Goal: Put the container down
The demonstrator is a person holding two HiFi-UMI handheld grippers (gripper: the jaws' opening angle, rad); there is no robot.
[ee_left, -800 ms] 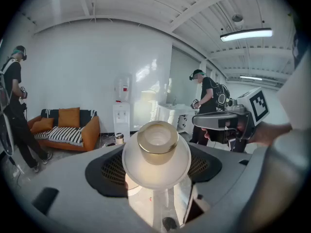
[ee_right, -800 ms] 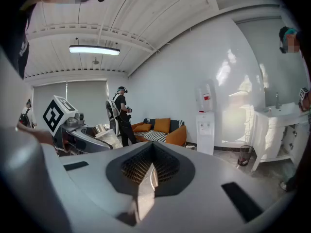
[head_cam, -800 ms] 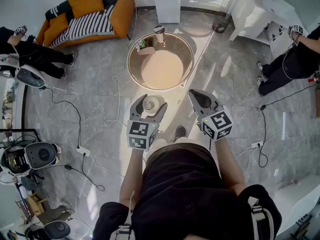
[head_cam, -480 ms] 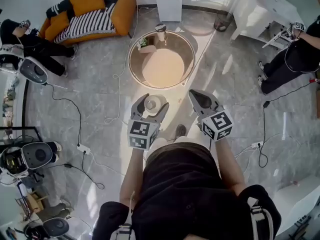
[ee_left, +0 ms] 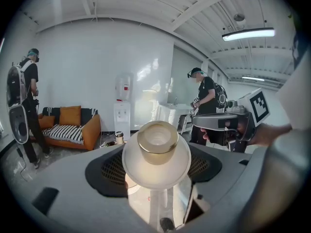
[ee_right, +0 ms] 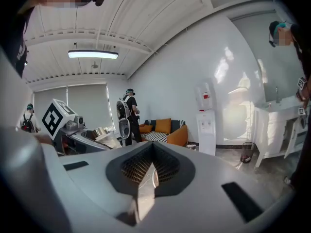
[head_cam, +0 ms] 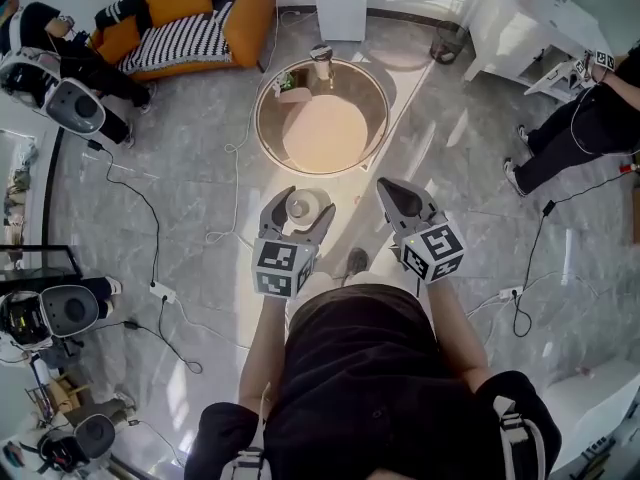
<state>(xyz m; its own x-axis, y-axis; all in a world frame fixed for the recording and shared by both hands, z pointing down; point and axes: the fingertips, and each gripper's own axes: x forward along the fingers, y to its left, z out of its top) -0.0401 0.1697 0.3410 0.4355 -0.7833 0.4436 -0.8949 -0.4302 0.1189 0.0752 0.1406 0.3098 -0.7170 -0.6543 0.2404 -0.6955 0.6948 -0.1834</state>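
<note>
A white round container with a gold lid [head_cam: 300, 208] sits between the jaws of my left gripper [head_cam: 299, 199], held in the air above the grey floor, just short of the round table [head_cam: 375, 98]. In the left gripper view the container [ee_left: 156, 152] fills the middle, with the left gripper [ee_left: 156, 168] closed on its sides at a wide spread. My right gripper [head_cam: 393, 188] hangs beside it to the right, shut and holding nothing. In its own view the right gripper [ee_right: 151, 173] shows its pads meeting.
On the round table stand a bottle [head_cam: 320, 65] and a small plant box [head_cam: 288, 88]. An orange sofa [head_cam: 190, 18] and a water dispenser [head_cam: 335, 3] line the far wall. Cables [head_cam: 235, 178] run over the floor. People stand at the left [head_cam: 60, 43] and right [head_cam: 590, 118].
Both grippers stay almost where they were, the container still in the left one. The person at the far left has moved up the picture.
</note>
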